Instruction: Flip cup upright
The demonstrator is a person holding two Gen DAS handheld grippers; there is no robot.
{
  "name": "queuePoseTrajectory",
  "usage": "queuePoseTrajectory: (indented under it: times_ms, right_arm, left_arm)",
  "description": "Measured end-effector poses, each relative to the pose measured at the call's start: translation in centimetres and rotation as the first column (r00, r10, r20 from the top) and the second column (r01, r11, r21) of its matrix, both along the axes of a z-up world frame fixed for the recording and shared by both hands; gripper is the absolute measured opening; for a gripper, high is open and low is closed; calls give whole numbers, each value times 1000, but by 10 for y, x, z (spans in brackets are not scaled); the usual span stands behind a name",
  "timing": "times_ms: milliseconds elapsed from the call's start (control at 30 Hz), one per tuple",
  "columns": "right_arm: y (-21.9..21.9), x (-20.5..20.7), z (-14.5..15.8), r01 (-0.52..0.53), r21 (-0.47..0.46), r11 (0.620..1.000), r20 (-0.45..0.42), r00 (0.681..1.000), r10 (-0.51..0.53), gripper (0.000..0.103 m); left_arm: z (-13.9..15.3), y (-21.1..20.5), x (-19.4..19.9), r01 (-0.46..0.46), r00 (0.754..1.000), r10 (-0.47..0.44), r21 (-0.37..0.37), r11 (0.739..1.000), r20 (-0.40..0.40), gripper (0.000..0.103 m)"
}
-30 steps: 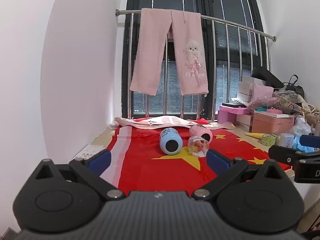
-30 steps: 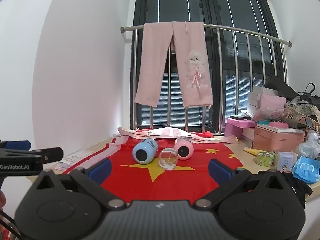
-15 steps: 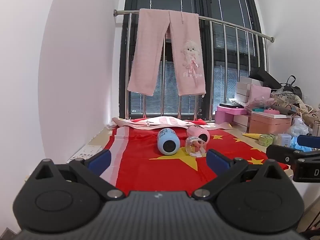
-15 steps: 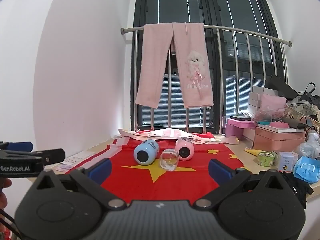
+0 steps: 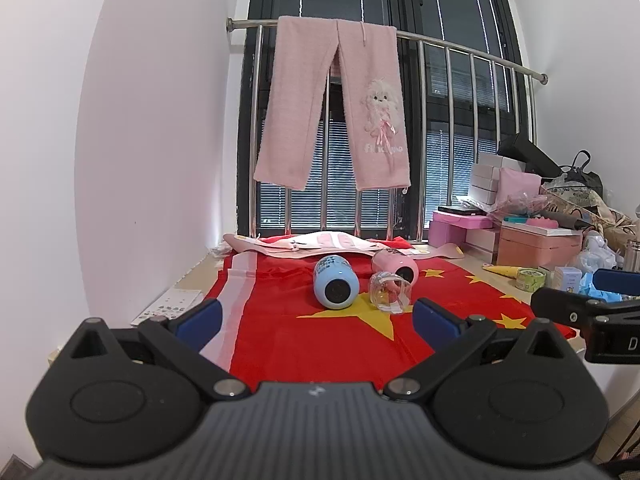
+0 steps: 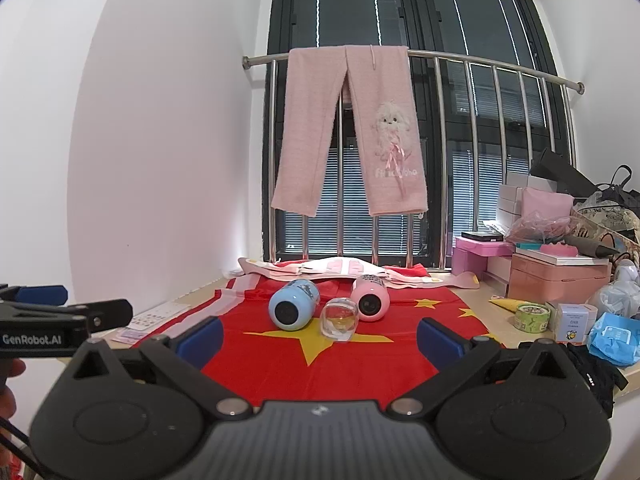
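left gripper (image 5: pixel 316 314) and right gripper (image 6: pixel 319 334) held wide open, nothing gripped. blue cup (image 5: pixel 335 287), pink cup (image 5: pixel 395 267), glass cup (image 5: pixel 390 293) seen lying on red cloth (image 5: pixel 320 332), glass possibly touching pink.

light: bright, even | window (image 6: pixel 400 120): dark | shadows: soft | edges: fisheye-bent, black corners | focus: sharp

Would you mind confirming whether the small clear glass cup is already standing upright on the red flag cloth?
No, the small clear glass cup lies on its side on the red flag cloth, in front of the blue and pink bottles.
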State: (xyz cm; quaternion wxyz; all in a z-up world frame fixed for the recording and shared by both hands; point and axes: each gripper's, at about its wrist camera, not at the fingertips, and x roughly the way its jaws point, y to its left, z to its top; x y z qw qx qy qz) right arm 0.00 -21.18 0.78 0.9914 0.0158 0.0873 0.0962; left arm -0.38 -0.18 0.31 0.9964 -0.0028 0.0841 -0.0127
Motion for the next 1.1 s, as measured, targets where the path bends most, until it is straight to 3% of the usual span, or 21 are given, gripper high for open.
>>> queuePoseTrajectory:
  times_ms: [1100]
  right_arm:
    - [-1,0,-1,1,2,1000,2,1000,-1,103]
  left_arm:
    - [2,3,4,3,1000,-3,-4,1000,8,103]
